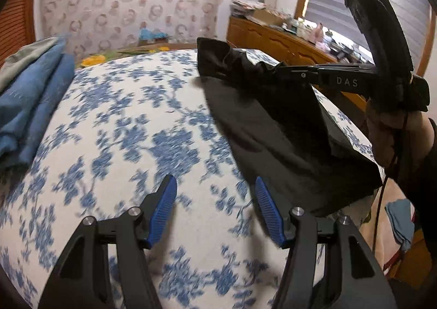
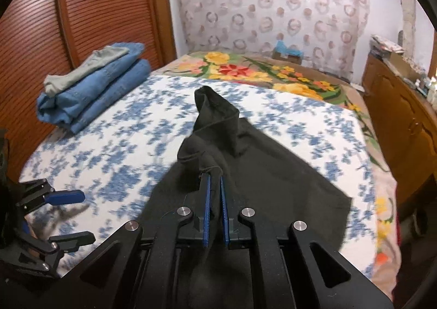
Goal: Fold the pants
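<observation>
Black pants (image 2: 262, 172) lie on the blue-flowered sheet (image 2: 123, 150) of the bed, one end lifted off it. My right gripper (image 2: 215, 180) is shut on that raised black cloth, which bunches up beyond the blue pads. In the left wrist view the right gripper (image 1: 284, 70) reaches in from the right, holding the pants (image 1: 273, 123) above the sheet (image 1: 131, 128). My left gripper (image 1: 215, 183) hangs open over bare sheet, left of the pants, with nothing between its fingers. The left gripper (image 2: 79, 213) also shows at the lower left of the right wrist view.
A stack of folded blue jeans with a grey garment on top (image 2: 90, 90) sits at the bed's far left, by a slatted wooden door (image 2: 82, 8). A flowered blanket (image 2: 259, 71) covers the far end. A wooden dresser (image 2: 401, 118) stands along the right.
</observation>
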Demonstrator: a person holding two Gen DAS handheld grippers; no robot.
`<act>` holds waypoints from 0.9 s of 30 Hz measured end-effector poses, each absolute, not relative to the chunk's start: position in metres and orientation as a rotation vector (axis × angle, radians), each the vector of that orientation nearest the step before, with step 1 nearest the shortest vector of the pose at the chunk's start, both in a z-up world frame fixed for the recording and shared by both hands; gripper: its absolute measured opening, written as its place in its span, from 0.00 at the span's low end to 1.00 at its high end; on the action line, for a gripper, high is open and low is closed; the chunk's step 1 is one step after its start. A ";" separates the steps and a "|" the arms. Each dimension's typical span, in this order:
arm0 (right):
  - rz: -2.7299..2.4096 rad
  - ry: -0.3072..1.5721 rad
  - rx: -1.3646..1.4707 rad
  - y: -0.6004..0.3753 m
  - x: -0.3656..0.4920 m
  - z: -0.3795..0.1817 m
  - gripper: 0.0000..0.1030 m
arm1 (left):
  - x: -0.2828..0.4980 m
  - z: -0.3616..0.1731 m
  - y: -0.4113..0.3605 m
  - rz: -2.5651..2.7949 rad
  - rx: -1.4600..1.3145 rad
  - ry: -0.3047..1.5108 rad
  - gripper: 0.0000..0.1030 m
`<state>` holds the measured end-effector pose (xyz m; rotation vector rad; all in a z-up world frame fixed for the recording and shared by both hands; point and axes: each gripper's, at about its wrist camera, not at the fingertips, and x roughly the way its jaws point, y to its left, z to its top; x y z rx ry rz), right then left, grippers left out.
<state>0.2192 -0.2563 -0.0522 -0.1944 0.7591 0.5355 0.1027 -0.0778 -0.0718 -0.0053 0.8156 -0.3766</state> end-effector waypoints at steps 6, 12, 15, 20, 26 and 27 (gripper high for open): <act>0.446 0.781 -0.222 -0.287 0.235 -0.059 0.04 | 0.112 -0.075 -0.091 -0.375 0.029 0.836 0.58; 0.382 0.783 -0.186 -0.317 0.245 -0.060 0.04 | 0.115 -0.080 -0.092 -0.347 0.040 0.847 0.58; 0.357 0.773 -0.166 -0.329 0.249 -0.058 0.04 | 0.114 -0.081 -0.094 -0.347 0.059 0.841 0.58; 0.339 0.762 -0.140 -0.340 0.253 -0.054 0.04 | 0.114 -0.083 -0.095 -0.354 0.069 0.845 0.58; 0.324 0.720 -0.136 -0.347 0.250 -0.043 0.04 | 0.113 -0.083 -0.097 -0.355 0.069 0.844 0.58; 0.318 0.717 -0.135 -0.348 0.250 -0.043 0.04 | 0.113 -0.083 -0.096 -0.354 0.069 0.844 0.58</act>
